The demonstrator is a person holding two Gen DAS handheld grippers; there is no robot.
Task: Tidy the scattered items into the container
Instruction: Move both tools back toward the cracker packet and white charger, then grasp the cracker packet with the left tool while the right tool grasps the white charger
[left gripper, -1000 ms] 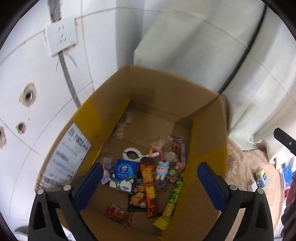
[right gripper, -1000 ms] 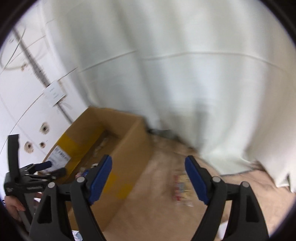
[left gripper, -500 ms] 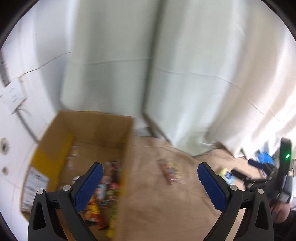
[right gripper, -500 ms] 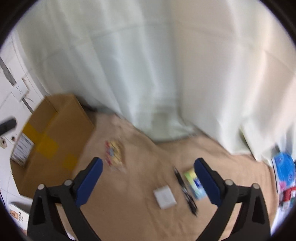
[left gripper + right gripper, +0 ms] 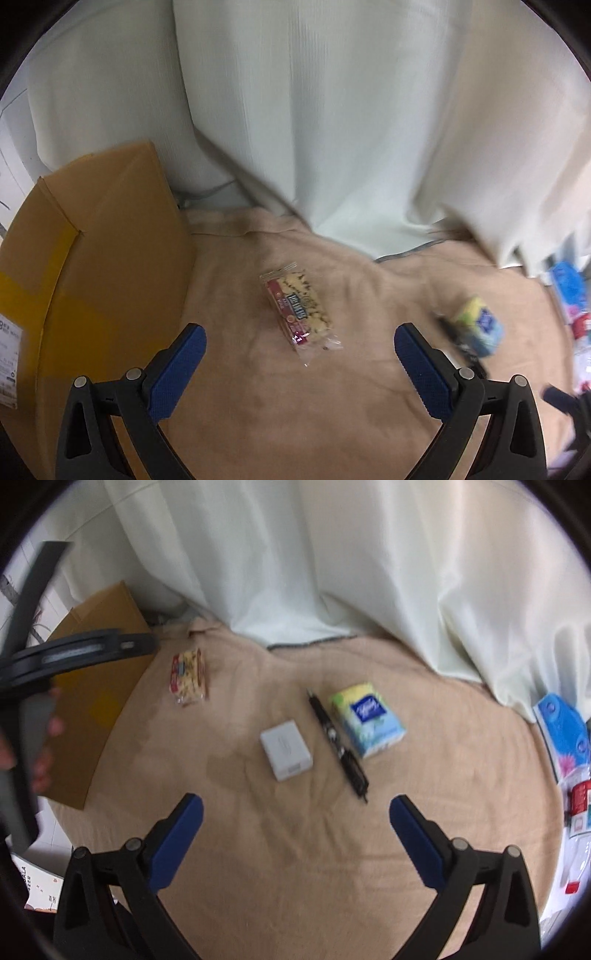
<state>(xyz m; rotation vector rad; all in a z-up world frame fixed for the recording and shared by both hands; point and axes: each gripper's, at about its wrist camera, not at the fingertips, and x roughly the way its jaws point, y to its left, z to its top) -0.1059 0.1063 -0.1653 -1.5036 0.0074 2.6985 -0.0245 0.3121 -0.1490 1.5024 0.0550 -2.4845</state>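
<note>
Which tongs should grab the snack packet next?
Left, probably. The left tongs are open with the snack packet lying just ahead between their tips; from the right tongs it lies far off, beside the box.

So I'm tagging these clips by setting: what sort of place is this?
Probably a room at home: a beige cloth spread out below white curtains, with a cardboard box, a snack packet and a tissue pack on it.
</note>
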